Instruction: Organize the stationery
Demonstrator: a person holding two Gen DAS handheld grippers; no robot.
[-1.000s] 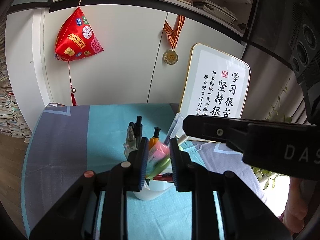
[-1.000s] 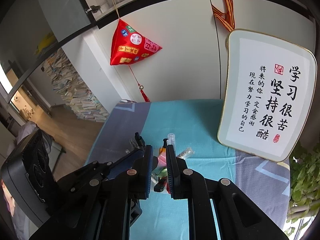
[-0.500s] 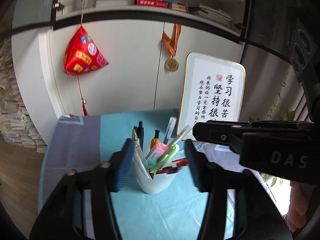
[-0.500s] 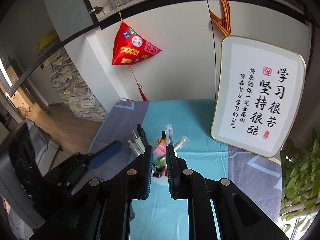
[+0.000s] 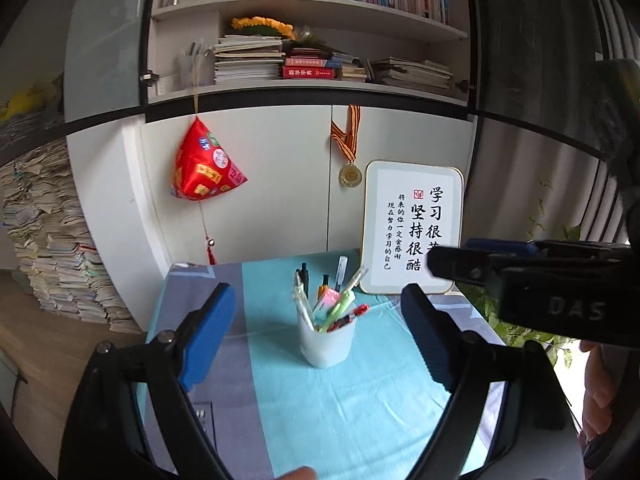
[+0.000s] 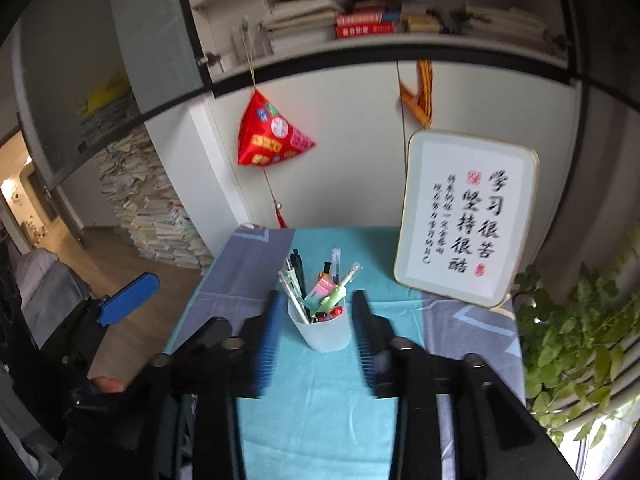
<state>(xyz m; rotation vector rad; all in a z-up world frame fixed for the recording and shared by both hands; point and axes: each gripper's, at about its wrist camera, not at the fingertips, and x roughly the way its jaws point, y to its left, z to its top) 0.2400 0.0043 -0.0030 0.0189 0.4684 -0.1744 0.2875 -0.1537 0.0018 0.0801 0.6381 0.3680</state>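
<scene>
A white translucent cup (image 5: 326, 344) (image 6: 322, 330) stands on the teal cloth, full of several pens, highlighters and a pink eraser (image 5: 325, 300). My left gripper (image 5: 316, 324) is wide open and empty, held back from the cup, which shows between its blue pads (image 5: 206, 330). My right gripper (image 6: 316, 324) is open and empty, its jaws on either side of the cup, somewhat nearer the camera. The right gripper also shows at the right of the left wrist view (image 5: 540, 280), the left one at the left of the right wrist view (image 6: 124, 300).
A framed calligraphy board (image 5: 414, 232) (image 6: 464, 220) leans at the back right of the table (image 5: 360, 400). A red hanging pouch (image 5: 206, 168) and a medal (image 5: 350, 174) hang on the cabinet behind. A plant (image 6: 580, 340) is at the right, book stacks (image 6: 152, 208) at the left.
Both grippers pulled back and up from the cup. The left opened from nearly shut to wide open. The right opened in the last half second.
</scene>
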